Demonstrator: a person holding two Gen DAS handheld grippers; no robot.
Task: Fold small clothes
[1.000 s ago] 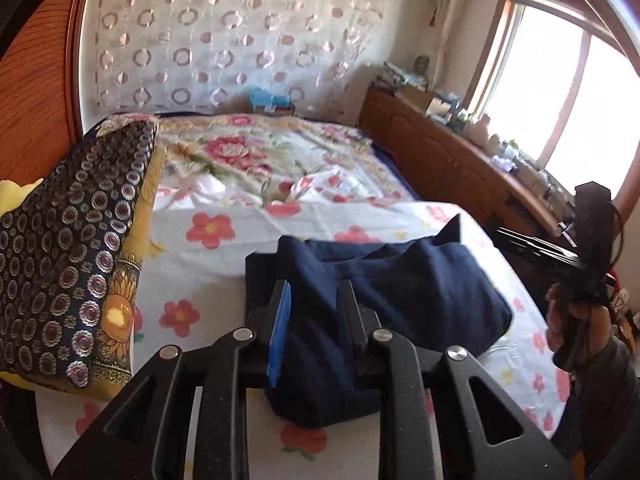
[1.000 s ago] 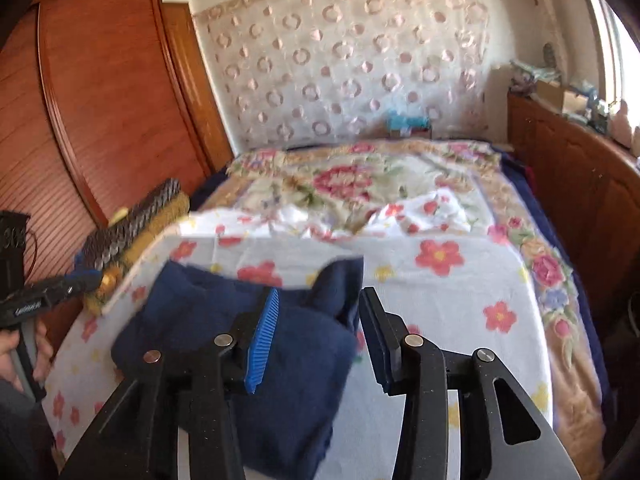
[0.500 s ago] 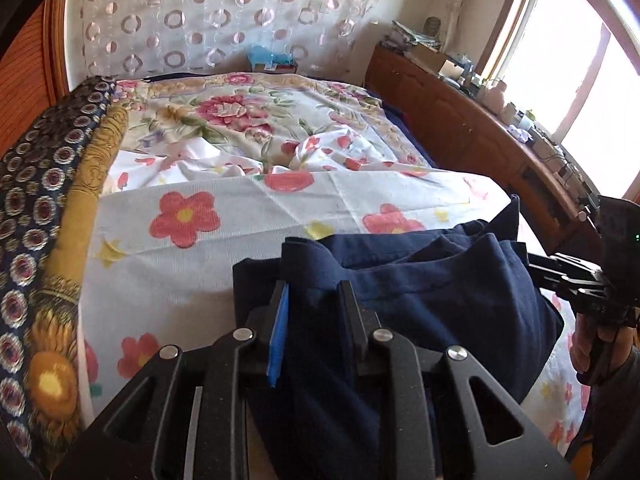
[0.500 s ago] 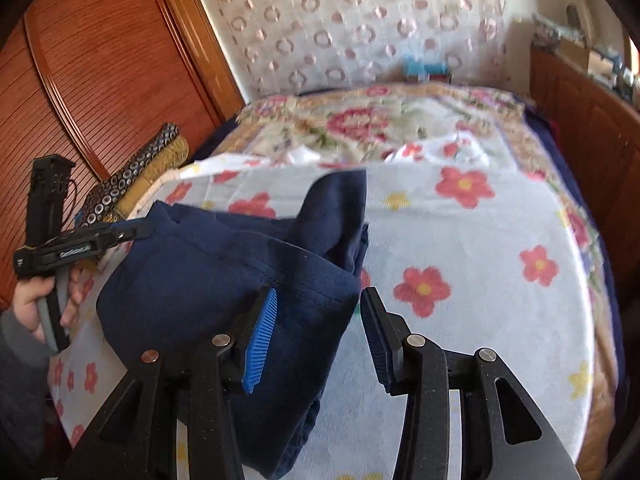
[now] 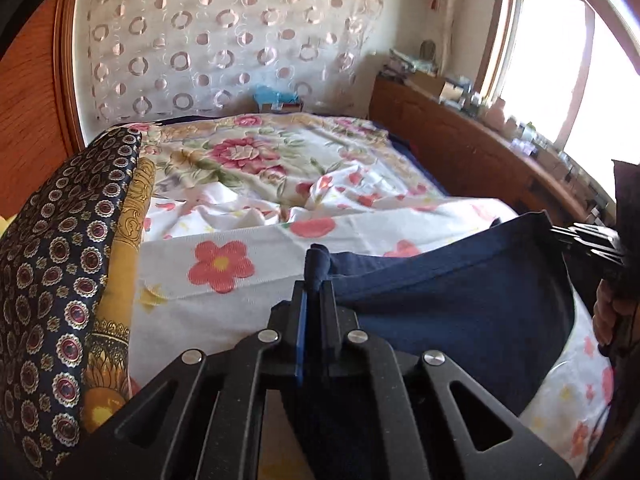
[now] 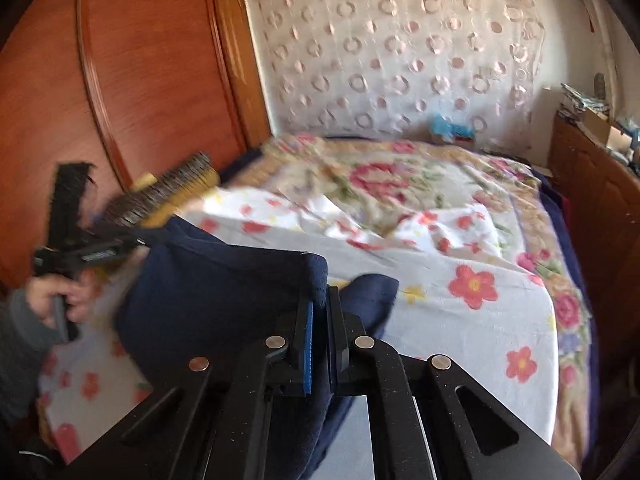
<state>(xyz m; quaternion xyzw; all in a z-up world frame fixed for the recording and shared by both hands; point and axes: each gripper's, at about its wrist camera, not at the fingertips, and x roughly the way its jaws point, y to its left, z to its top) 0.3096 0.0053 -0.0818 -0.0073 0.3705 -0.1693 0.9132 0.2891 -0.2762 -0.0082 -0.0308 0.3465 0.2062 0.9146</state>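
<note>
**Both claws pinched on the blue garment, cloth hanging between them**

My left claw (image 5: 314,280) has just been closing and now has a bunched corner of the dark blue garment (image 5: 460,312) clamped between its pads, a little roll of fabric poking out past the tips. My right claw (image 6: 320,300) has just been closing too, and it is pinched down on the opposite corner of the same garment (image 6: 224,292). In the left view I can see my right hand (image 5: 612,312) on its handle at the far edge; in the right view my left hand (image 6: 64,296) is blurred but plain enough.

The garment hangs between the two grips just above the flowered sheet (image 5: 224,304) at the near end of the bed, its top edge pulled into a fairly straight line and the rest drooping beneath. A folded patterned quilt (image 5: 60,264) lies to my left, well clear.

I judge this cloth light and thoroughly limp: it sags wherever I do not hold it and will not keep a crease unaided. It looks like soft knit, not slippery, so a firm pinch on a doubled edge should hold. Corners of the hem or waistband are the places to hold, since they let the weight square the piece up. The risk is gripping only one layer, which would let the other slide off crooked.
</note>
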